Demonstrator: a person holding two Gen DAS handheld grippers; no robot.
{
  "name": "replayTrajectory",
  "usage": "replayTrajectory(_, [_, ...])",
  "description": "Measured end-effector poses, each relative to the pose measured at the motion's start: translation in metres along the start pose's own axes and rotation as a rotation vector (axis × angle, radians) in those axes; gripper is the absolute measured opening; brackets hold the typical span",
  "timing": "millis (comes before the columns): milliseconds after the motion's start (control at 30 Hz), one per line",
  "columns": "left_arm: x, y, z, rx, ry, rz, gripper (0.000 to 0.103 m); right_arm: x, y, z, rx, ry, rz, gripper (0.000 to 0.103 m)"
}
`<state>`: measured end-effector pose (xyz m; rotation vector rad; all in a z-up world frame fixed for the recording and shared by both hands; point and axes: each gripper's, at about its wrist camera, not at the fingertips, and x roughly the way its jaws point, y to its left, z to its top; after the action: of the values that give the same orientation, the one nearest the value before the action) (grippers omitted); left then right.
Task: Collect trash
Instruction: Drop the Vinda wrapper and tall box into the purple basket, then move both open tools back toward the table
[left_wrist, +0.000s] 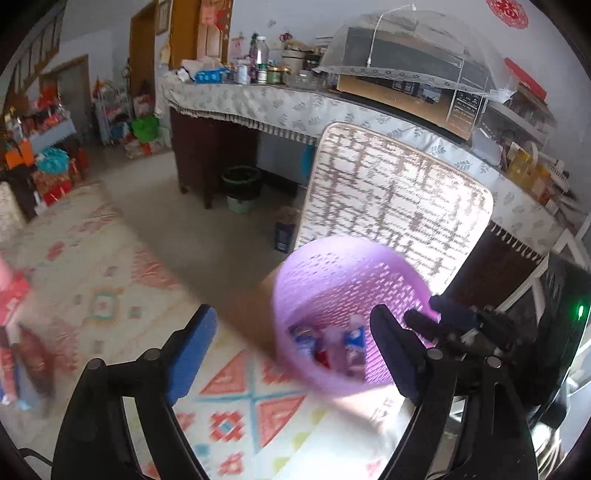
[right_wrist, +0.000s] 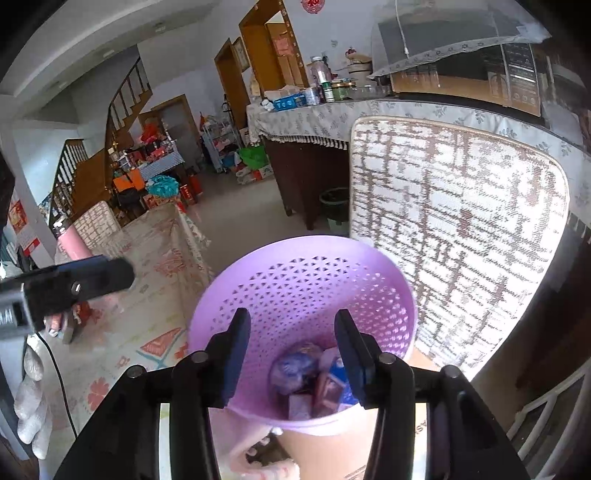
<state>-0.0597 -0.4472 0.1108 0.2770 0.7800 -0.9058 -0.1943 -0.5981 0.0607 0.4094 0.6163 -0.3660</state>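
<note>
**Hovering over the purple basket, both grippers empty**

Hung angled downward above a purple perforated basket (right_wrist: 303, 295), left gripper (left_wrist: 291, 350) and right gripper (right_wrist: 291, 354) alike. Spread wide, the left's blue-padded fingers (left_wrist: 192, 350), with nothing between them but the patterned tablecloth (left_wrist: 236, 406) and the basket's near rim. Parted about halfway, the right's fingers (right_wrist: 232, 358), gripping nothing, aimed straight into the basket's mouth. Showed, in the left wrist view, the right gripper's dark fingertips reaching just over the basket's right rim.

Lay at the basket's bottom: trash (right_wrist: 317, 380), a heap of blue, white and red wrappers and small cartons, print too blurred to read. Stood directly behind the basket: a chair back with a woven grey-and-white cushion (right_wrist: 458, 229). Hung on the far wall: a red paper-cut ornament (left_wrist: 506, 11), its character not clearly legible. Sat under a mesh food cover on the counter: a microwave (left_wrist: 436, 96), panel lettering too small to make out.
</note>
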Motion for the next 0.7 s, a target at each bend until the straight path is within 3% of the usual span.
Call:
replayTrajectory(267, [-0.053,0.051,-0.041,-0.067,-0.023,0.11,0.084,-0.007,0.048,-0.01,-0.06,0.018,0.064,0.055])
replayTrajectory(433, [-0.079,0.093,-0.074,-0.143,0.0,0.132,0.084,-0.006,0.088,-0.022,-0.097,0.047,0.123,0.058])
replayTrajectory(700, [-0.127,0.191,-0.116,-0.304,-0.024,0.255,0.084,0.014,0.168,-0.046,-0.166,0.121,0.259,0.06])
